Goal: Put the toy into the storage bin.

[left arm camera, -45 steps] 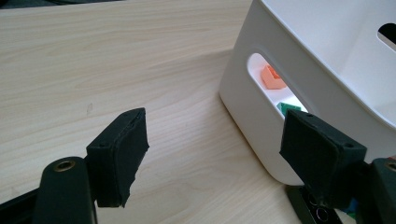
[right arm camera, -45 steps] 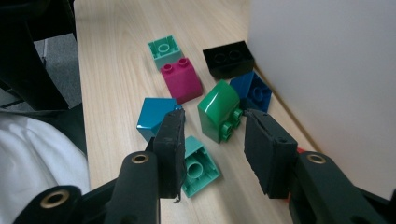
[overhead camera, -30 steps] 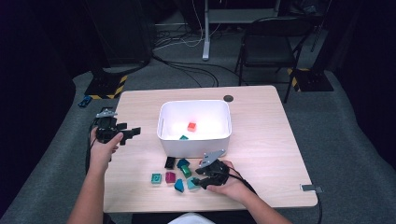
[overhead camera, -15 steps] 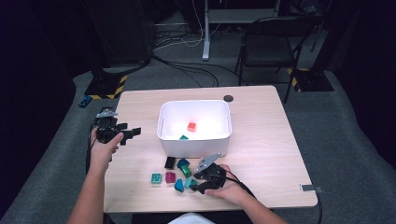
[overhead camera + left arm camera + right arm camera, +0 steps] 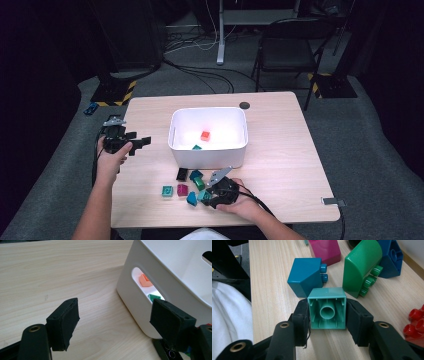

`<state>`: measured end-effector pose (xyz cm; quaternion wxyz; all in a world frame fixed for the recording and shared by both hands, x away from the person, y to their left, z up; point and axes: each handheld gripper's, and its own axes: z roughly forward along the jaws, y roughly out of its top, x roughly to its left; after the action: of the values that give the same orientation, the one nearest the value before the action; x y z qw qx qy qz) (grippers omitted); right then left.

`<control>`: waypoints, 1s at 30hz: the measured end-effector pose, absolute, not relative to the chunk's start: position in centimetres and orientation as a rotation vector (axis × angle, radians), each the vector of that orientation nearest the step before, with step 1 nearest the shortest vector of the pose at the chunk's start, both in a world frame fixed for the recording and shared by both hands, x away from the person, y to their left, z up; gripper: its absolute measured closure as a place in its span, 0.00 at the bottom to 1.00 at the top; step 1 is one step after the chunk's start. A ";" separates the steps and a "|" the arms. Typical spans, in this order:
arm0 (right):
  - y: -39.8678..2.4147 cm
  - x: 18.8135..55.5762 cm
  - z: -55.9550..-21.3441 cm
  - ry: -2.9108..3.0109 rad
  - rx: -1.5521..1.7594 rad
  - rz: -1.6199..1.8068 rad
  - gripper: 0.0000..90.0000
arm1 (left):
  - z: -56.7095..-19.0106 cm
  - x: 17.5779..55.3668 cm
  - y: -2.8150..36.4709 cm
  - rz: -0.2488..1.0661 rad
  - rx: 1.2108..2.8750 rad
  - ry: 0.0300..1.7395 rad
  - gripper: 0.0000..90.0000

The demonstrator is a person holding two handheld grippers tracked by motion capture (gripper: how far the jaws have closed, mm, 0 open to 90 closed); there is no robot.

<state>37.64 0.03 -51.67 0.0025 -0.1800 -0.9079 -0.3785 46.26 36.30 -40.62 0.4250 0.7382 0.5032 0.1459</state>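
Observation:
My right gripper (image 5: pixel 327 305) is shut on a teal square block (image 5: pixel 327 315) that lies on its side on the table with its hollow underside facing the camera. Its jaws have just been closing on it, and both pads now press its sides. In the high view this gripper (image 5: pixel 209 194) sits at the near edge of the loose blocks. My left gripper (image 5: pixel 117 308) is open and holds nothing, and it points at the side of the white bin (image 5: pixel 175 272). In the high view it (image 5: pixel 136 143) hovers left of the bin (image 5: pixel 207 150).
An orange block (image 5: pixel 205 135) and a green block (image 5: pixel 196 147) lie in the bin. Beyond the held block lie a blue sloped block (image 5: pixel 305 277), a green rounded block (image 5: pixel 359 270), a magenta block (image 5: pixel 325 250) and a dark blue one (image 5: pixel 393 257). A red block (image 5: pixel 415 325) lies at the right.
The right hand has edged slightly left and toward the near table edge among the loose blocks. The left hand has stayed where it was.

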 end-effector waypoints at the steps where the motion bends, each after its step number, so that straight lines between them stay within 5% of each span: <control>1: 0.0 37.6 -51.7 -2.851 -0.559 -1.189 0.63 | -40.6 46.3 36.3 0.366 1.847 1.258 0.25; 30: -1.3 37.6 -48.3 -2.838 -0.582 -1.231 0.65 | -40.7 46.3 36.4 0.363 1.846 1.260 0.25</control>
<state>37.62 -1.25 -48.33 -0.0029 -0.1848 -0.9016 -0.3910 46.33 36.43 -40.72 0.4248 0.7381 0.5037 0.1452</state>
